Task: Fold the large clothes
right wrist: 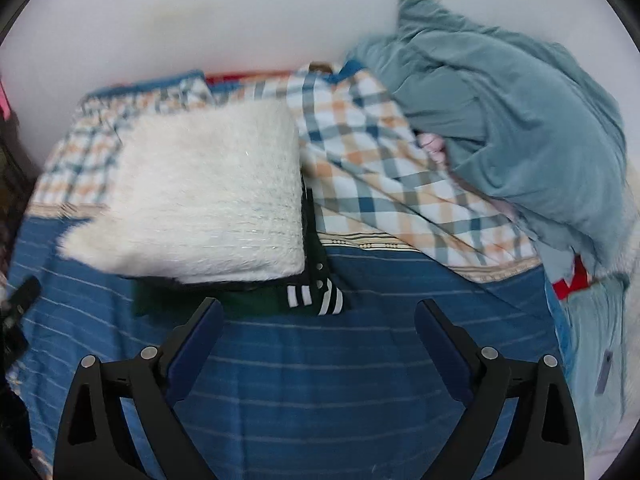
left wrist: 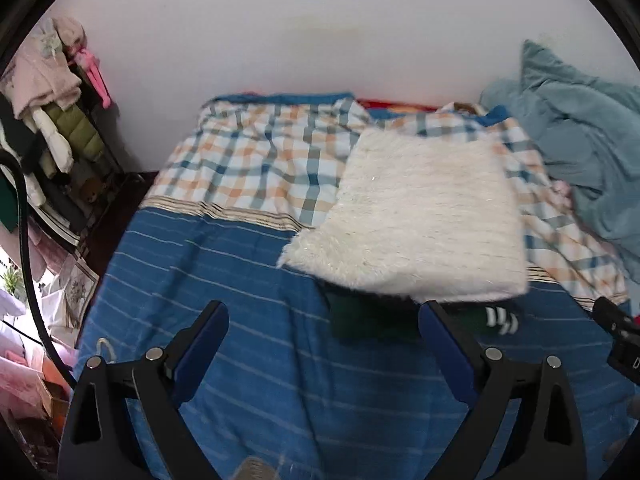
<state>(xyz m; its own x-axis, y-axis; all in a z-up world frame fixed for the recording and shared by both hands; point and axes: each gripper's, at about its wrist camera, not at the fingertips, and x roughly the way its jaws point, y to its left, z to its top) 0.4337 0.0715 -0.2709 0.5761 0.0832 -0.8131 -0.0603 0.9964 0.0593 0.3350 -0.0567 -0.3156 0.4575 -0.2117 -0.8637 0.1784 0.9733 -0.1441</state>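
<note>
A folded fluffy white garment (left wrist: 420,220) lies on the bed, on top of a folded dark green garment (left wrist: 368,320) with a black-and-white striped cuff (left wrist: 500,320). The same stack shows in the right wrist view: white garment (right wrist: 200,200), green garment (right wrist: 240,304), striped cuff (right wrist: 316,296). My left gripper (left wrist: 322,312) is open and empty, just in front of the stack. My right gripper (right wrist: 318,308) is open and empty, near the striped cuff. The right gripper's body shows at the edge of the left wrist view (left wrist: 618,332).
The bed has a blue striped sheet (left wrist: 240,340) and a plaid blanket (left wrist: 260,160). A crumpled teal duvet (right wrist: 512,120) is piled at the right. A rack of hanging clothes (left wrist: 52,92) stands left of the bed. A white wall is behind.
</note>
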